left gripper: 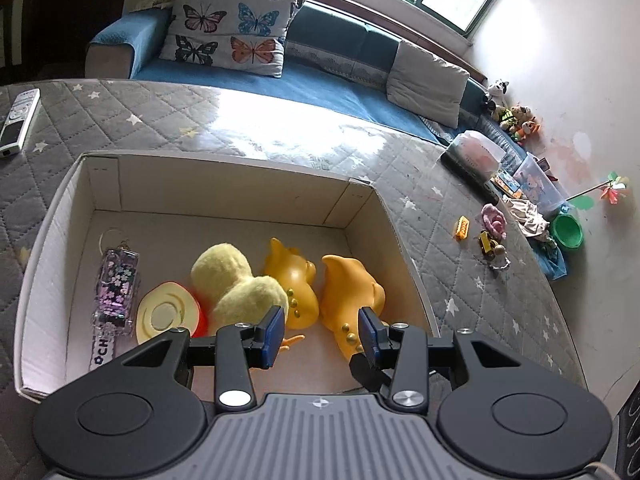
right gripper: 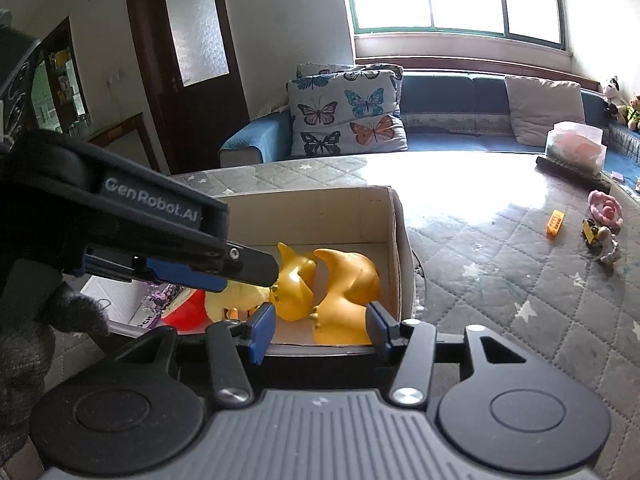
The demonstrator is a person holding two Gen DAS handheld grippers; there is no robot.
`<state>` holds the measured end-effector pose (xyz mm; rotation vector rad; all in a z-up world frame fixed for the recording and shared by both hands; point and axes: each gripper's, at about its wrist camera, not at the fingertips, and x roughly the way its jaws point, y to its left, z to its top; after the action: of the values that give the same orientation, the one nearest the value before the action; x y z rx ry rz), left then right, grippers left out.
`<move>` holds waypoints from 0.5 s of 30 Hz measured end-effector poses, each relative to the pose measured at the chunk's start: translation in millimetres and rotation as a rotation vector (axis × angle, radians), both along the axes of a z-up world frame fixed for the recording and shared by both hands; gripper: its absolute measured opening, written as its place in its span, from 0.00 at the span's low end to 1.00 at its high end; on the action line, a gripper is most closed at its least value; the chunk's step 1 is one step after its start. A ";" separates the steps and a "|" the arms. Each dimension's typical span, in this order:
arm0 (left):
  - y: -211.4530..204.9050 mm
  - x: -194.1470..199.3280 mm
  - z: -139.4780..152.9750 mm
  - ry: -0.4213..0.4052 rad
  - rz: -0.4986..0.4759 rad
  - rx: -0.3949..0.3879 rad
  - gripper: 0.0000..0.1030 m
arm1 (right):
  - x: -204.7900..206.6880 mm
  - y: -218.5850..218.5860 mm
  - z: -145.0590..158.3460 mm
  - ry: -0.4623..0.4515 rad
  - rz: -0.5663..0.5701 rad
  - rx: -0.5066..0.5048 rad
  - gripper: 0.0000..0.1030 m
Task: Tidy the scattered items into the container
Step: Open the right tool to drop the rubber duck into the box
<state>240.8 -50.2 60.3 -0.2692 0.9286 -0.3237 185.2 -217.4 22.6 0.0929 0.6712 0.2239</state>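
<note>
1. The left gripper [left gripper: 322, 330] is hanging over the box [left gripper: 56, 216] with its jaws wide apart, holding nothing.
2. Just past its fingers, two rubber ducks [left gripper: 348, 288] are lying in the box, with a fluffy duck [left gripper: 236, 284] to their left.
3. The right gripper [right gripper: 320, 326] is waiting wide open at the box's near edge, also holding nothing.
4. Far off to its right, a yellow block [right gripper: 556, 222] and a toy truck [right gripper: 592, 232] are lying on the table [right gripper: 500, 280].

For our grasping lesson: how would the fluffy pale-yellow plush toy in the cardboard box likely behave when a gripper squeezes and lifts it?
The fluffy pale-yellow plush toy looks soft and fuzzy, so it would probably compress between the fingers rather than resist. It likely weighs little for its bulk. Lying low among the other toys in the white cardboard box, it seems unlikely to roll.
</note>
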 end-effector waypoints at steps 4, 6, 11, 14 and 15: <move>1.5 -8.9 4.3 -0.026 0.000 0.009 0.42 | -4.4 -0.8 3.1 -0.009 -0.006 0.003 0.51; 2.0 -13.8 6.4 -0.042 0.000 0.019 0.42 | -6.9 -0.8 4.3 -0.015 -0.007 0.003 0.59; 4.8 -24.3 9.6 -0.062 0.001 0.026 0.42 | -15.1 0.0 8.9 -0.034 -0.011 0.002 0.66; 5.8 -30.7 10.0 -0.069 0.001 0.032 0.42 | -18.9 0.0 10.1 -0.041 -0.014 0.001 0.69; 6.4 -32.6 10.1 -0.072 0.002 0.034 0.42 | -20.4 0.0 10.5 -0.043 -0.015 0.001 0.70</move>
<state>208.2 -43.8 70.4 -0.2262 0.8625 -0.3139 164.9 -217.4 33.1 0.0936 0.6279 0.2110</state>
